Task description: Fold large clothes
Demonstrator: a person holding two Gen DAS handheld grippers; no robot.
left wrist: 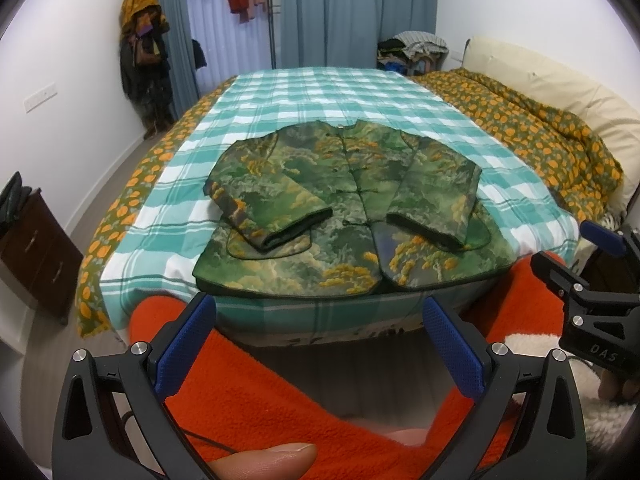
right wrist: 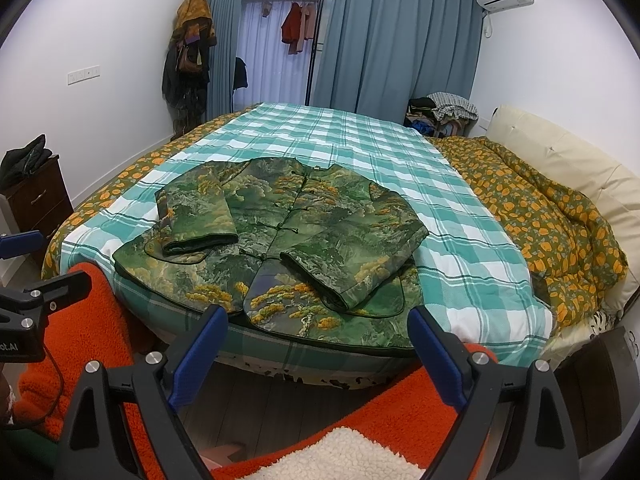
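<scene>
A green padded jacket with yellow tree print (left wrist: 344,200) lies flat, front up, on the near end of the bed; it also shows in the right wrist view (right wrist: 288,248). Both sleeves are folded in across its front. Its hem reaches the bed's near edge. My left gripper (left wrist: 320,320) is open and empty, held back from the bed's edge, in front of the hem. My right gripper (right wrist: 318,332) is open and empty, also short of the hem, and shows at the right of the left wrist view (left wrist: 592,280).
The bed has a teal and white checked sheet (right wrist: 360,140) over it. An orange-flowered quilt (right wrist: 540,208) is bunched along the right by the cream headboard (right wrist: 560,160). A dark nightstand (right wrist: 36,200) stands left. Orange fleece sleeves (left wrist: 248,392) show under the grippers.
</scene>
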